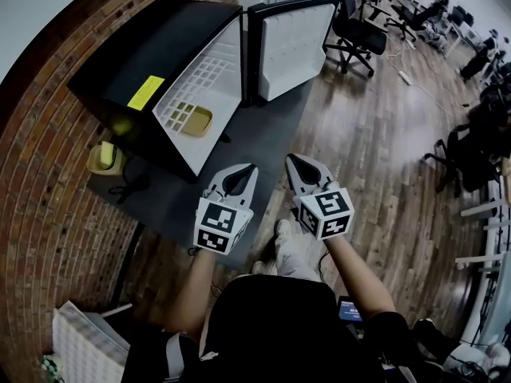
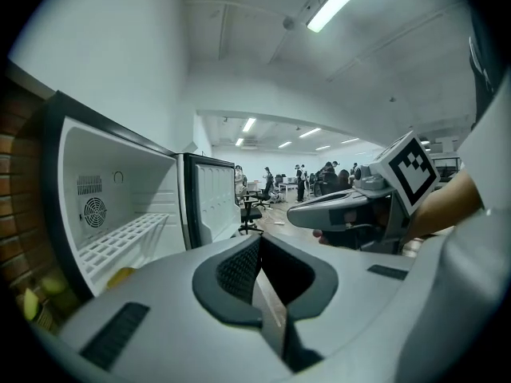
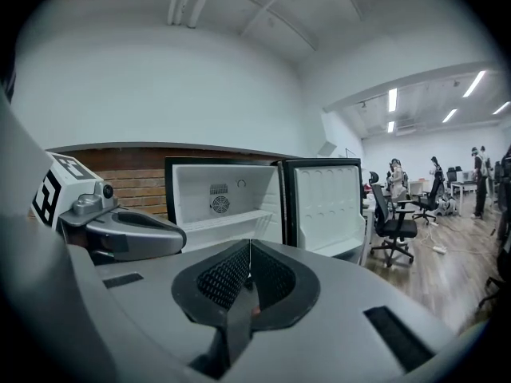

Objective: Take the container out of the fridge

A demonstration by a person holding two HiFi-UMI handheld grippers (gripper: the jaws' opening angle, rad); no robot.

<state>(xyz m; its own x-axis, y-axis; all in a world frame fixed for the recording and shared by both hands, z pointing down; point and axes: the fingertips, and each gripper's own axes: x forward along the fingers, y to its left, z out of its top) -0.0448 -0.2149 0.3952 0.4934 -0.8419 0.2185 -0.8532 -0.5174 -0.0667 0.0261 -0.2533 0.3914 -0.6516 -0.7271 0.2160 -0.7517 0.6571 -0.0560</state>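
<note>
Both hand-held grippers sit in front of the open fridge (image 1: 184,30); the reach doesn't look started.

- Left hand-held gripper (image 1: 242,175): jaws pressed together, nothing between them.
- Right hand-held gripper (image 1: 299,166): same, fully closed and empty.
- Container (image 1: 196,120): yellow and shallow, on the white wire shelf (image 1: 204,78) inside the fridge, left of centre in the head view.
- Door (image 1: 289,48): swung wide open toward top centre, not blocking the opening.

Key relation: in the head view the container lies up and left of both grippers, well apart from them. The left one is nearer. The right one sits further to the frame's right, more on the door side.

In the left gripper view the container is a yellow patch at lower left (image 2: 120,276), off the jaw line, so I'd expect a turn to the left before going in. Its long axis seems to run lower left to upper right in the head view, but it's too small to be sure.

There's a second yellow item (image 1: 104,158) on the dark surface (image 1: 267,130) outside the fridge, by the brick wall (image 1: 48,198). Probably not the target.

Jaws must open before any grasp.
</note>
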